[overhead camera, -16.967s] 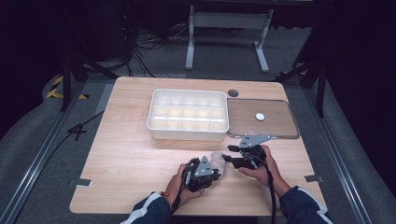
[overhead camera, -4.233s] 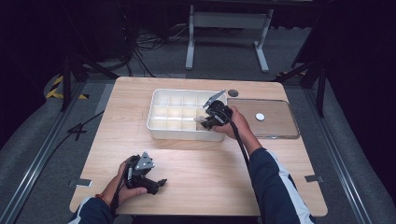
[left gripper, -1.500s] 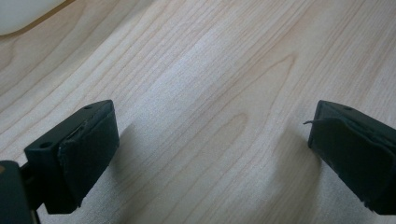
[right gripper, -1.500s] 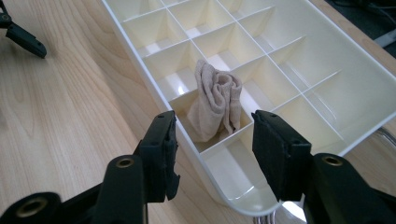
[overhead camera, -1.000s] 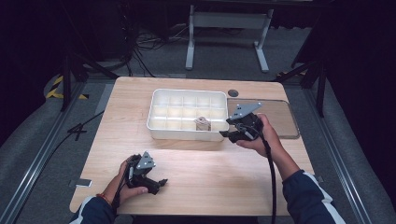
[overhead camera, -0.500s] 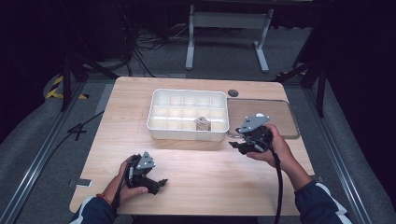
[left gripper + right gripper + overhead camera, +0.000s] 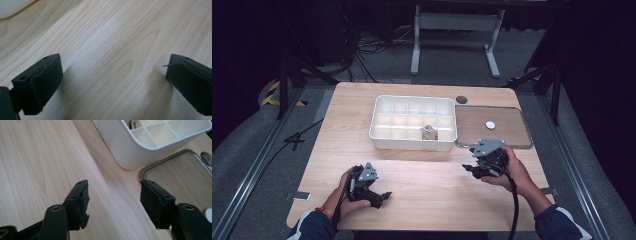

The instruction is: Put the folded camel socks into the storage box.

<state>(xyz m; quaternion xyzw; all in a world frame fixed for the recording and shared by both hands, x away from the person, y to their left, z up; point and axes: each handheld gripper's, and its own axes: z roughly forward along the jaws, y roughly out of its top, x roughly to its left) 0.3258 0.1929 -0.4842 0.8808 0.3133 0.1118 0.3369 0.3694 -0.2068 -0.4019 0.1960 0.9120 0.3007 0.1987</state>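
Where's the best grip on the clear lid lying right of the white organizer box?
Likely the clear lid by its raised near rim, from the right gripper side: it lies flat on the table, and the white box blocks its left edge.

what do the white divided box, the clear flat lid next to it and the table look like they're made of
White compartment box: likely moulded plastic, smooth with a slight sheen, rounded corners, thin dividers. Clear flat lid: probably transparent plastic, the wood showing through it, glossy raised rim. Table: pale wood or wood-look laminate, matt, with visible grain lines.
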